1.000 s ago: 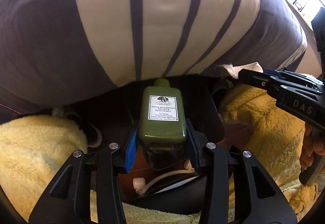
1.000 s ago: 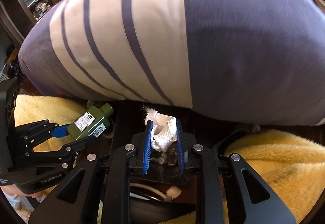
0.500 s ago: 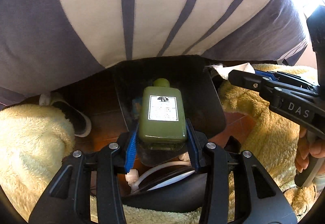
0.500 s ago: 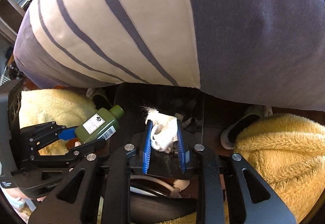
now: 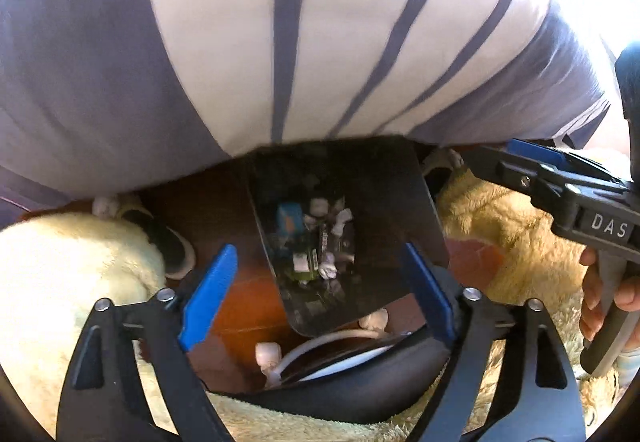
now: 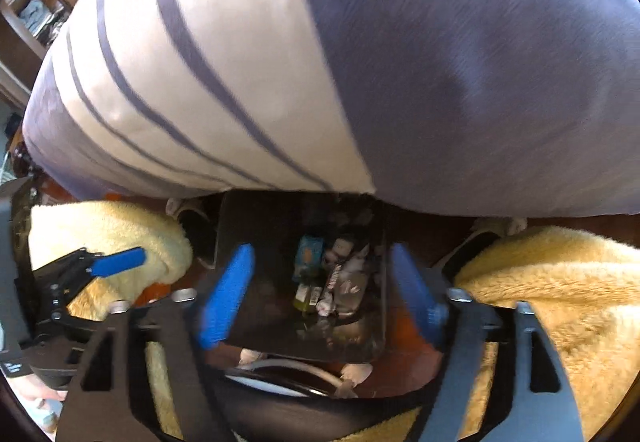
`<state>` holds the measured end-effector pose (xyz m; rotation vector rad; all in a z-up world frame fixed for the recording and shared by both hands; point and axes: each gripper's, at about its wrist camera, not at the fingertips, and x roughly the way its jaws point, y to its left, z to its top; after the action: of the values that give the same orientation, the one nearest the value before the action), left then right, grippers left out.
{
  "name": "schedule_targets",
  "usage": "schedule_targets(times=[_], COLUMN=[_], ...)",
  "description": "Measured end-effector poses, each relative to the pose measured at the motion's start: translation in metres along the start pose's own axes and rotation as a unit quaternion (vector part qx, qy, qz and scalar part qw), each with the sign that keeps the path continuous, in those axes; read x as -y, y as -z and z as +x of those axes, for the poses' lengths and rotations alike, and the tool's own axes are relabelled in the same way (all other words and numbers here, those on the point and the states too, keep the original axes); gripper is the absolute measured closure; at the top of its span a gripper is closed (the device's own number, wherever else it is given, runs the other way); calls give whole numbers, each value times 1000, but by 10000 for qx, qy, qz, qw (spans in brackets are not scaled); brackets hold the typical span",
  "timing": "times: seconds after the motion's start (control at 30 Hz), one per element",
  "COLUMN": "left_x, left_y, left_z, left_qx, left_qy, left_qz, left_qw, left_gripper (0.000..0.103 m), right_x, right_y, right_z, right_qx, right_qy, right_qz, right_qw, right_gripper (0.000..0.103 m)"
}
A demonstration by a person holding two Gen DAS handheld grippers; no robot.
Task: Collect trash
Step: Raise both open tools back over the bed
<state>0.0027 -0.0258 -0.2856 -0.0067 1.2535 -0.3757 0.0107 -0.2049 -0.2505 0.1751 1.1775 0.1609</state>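
Directly below my two claws, the dark bin holds the green bottle and white tissue wad; left claw and right claw, jaws just opened, hang spread and empty above it, both pieces dropped where trash belongs.

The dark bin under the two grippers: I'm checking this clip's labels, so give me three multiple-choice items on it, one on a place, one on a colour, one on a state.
1. Where is the green bottle?
A. In the left gripper
B. Inside the dark bin
C. On the yellow fleece

2. What colour are the pads on the jaws?
A. Blue
B. Red
C. White

3. How do the left gripper's jaws stand?
A. Shut on the bottle
B. Shut on nothing
C. Open, empty

Key: 1 B, it lies among litter in the dark bin. 2 A, the pads are blue. 3 C, the left gripper has just opened, nothing between its jaws.
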Motion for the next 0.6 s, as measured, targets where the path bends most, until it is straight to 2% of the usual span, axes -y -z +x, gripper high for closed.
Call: schedule_targets(times=[0.17, 0.3, 0.6], left_x=[3, 3, -1], left_y=[-12, -23, -72], left_z=[-44, -81, -138], left_qx=[613, 1099, 1819], left_qy=[-204, -332, -637], left_qz=[73, 54, 169], left_qw=[9979, 9934, 9811], left_gripper=[12, 12, 12], right_x=[7, 4, 7], right_y=[-9, -20, -64], right_z=[-27, -57, -121], right_qx=[395, 774, 1666], right_qy=[90, 286, 561], right_qz=[141, -30, -190], right_qw=[9991, 9966, 9843], right_gripper=[8, 6, 6])
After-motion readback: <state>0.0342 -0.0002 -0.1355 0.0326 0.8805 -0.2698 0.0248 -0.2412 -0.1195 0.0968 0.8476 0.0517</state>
